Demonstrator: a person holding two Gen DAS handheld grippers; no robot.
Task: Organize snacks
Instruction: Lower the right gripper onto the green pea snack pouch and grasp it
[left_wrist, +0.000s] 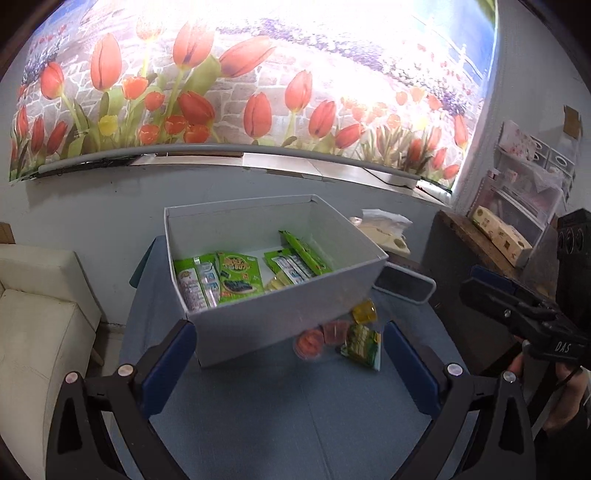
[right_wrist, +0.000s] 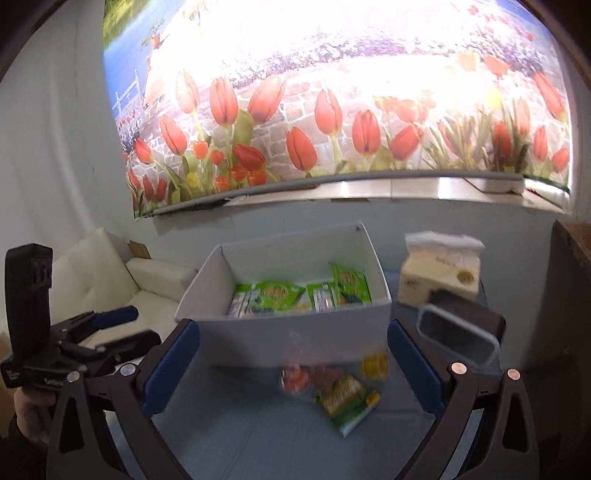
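Note:
A white open box (left_wrist: 280, 314) stands on the blue table (left_wrist: 258, 413) and holds several green snack packets (left_wrist: 240, 275). In front of it lie a green snack packet (left_wrist: 360, 345), two red jelly cups (left_wrist: 309, 341) and a yellow jelly cup (left_wrist: 365, 311). My left gripper (left_wrist: 291, 365) is open and empty, just short of the box and the loose snacks. My right gripper (right_wrist: 293, 363) is open and empty, above the same snacks (right_wrist: 345, 400) before the box (right_wrist: 295, 339). Each gripper shows in the other's view: the right one (left_wrist: 491, 291) and the left one (right_wrist: 110, 325).
A tissue pack (right_wrist: 439, 275) and a white-rimmed tray (right_wrist: 458, 334) stand right of the box. A white sofa (left_wrist: 37, 317) is at the left. A dark wooden shelf with boxes (left_wrist: 498, 236) is at the right. A tulip mural covers the wall behind.

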